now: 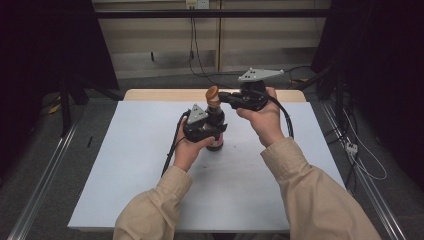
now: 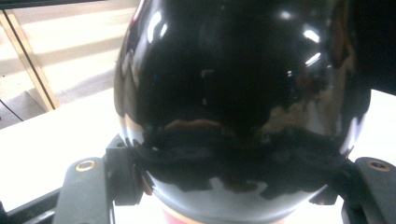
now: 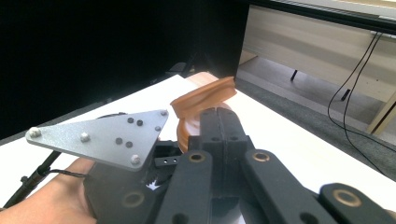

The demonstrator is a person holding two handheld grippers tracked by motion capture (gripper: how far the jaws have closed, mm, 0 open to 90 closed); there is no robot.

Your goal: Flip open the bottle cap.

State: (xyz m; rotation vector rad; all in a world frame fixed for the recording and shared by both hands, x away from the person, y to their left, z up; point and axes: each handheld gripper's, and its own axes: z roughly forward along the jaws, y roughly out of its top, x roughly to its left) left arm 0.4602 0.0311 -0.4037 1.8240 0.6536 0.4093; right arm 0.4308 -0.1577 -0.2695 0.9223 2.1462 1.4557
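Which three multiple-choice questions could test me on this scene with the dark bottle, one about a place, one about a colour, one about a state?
1. Where does the dark glossy glass bottle stand?
A. on the pale sheet covering the table
B. on the grey floor
C. on a shelf

2. What colour is the hinged flip cap on the bottle's top?
A. blue
B. orange-brown
C. white

3. How is the left claw?
A. wide open, apart from the bottle
B. lying on the table
C. shut on the bottle's body

Answers:
1 A: the high view shows the bottle upright on the sheet.
2 B: the right gripper view shows it orange-brown, tilted open beside the shut right claw.
3 C: the left gripper view shows the jaws pressed against the bottle's sides.
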